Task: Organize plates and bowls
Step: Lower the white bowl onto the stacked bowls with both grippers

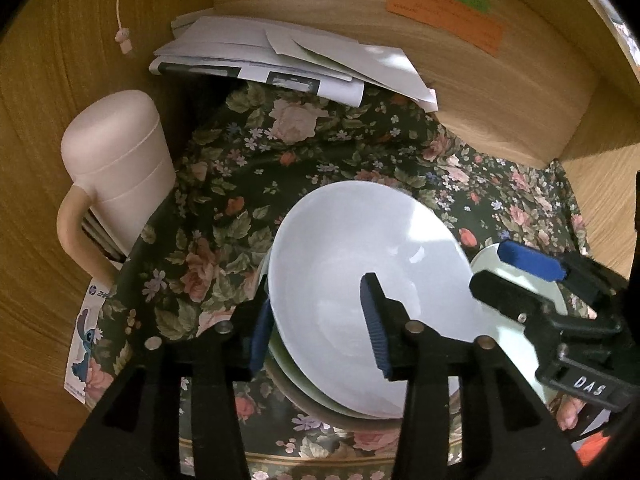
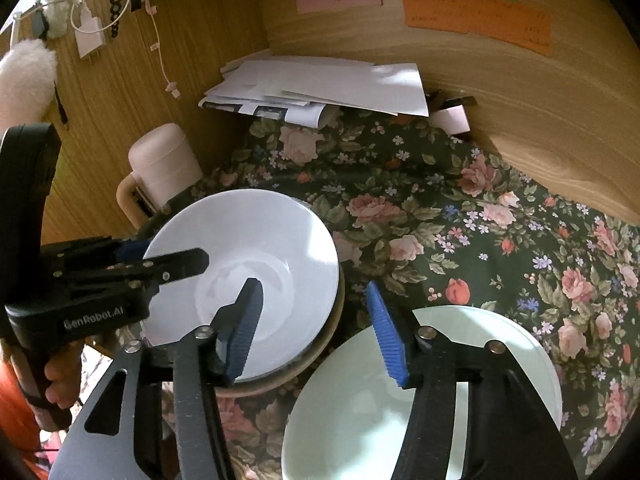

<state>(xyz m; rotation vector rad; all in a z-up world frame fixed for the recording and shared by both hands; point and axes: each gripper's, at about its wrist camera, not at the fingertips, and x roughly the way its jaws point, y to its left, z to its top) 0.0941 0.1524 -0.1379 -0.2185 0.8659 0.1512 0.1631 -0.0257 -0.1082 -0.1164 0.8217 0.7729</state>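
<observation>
A white bowl (image 1: 360,280) sits on top of a small stack of dishes on the floral cloth; it also shows in the right wrist view (image 2: 256,248). My left gripper (image 1: 316,332) straddles the bowl's near rim, one finger outside and one inside, with a wide gap between the pads. A pale green plate (image 2: 420,392) lies to the right of the stack, and in the left wrist view (image 1: 520,344) too. My right gripper (image 2: 316,332) is open above the cloth, its right finger over the green plate's rim.
A pink lidded mug (image 1: 116,172) stands at the left by the wooden wall. A pile of papers (image 1: 288,60) lies at the back. Coloured notes (image 2: 476,16) are stuck on the back panel. The floral cloth (image 2: 460,220) covers the surface.
</observation>
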